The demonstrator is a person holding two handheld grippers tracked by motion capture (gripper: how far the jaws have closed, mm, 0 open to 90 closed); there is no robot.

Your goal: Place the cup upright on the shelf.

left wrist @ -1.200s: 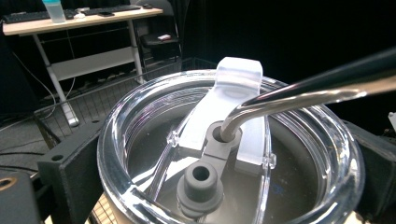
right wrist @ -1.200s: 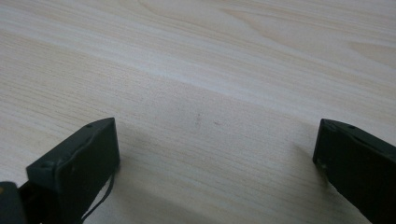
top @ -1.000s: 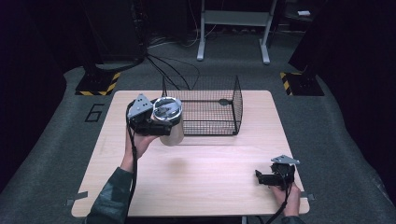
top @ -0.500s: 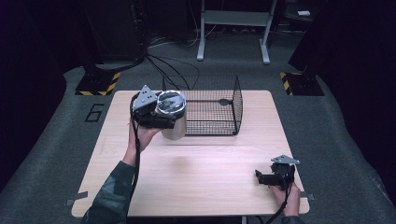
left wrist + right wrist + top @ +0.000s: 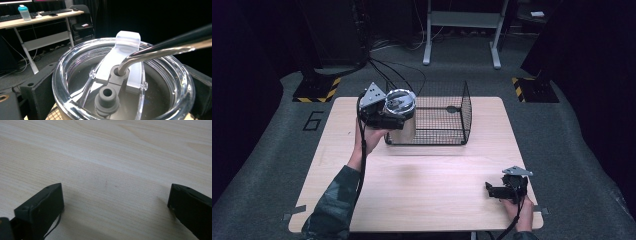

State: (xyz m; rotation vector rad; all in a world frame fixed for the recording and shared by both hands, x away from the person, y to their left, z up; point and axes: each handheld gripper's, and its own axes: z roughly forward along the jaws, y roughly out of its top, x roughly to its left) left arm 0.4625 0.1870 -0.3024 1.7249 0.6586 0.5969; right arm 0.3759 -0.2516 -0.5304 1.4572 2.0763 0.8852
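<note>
1. We carry a steel tumbler in the left gripper, jaws clamped on its sides, at the wire basket's near-left corner.
2. The smooth metal looks slippery; gripping below the clear lid seems safest.
3. The right gripper rests wide and empty, well apart from the basket.

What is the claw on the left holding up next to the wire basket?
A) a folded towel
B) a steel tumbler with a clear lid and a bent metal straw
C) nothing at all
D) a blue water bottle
B: the left claw is clamped on a steel tumbler whose clear lid has a metal straw through it, at the wire basket's left end.
</note>
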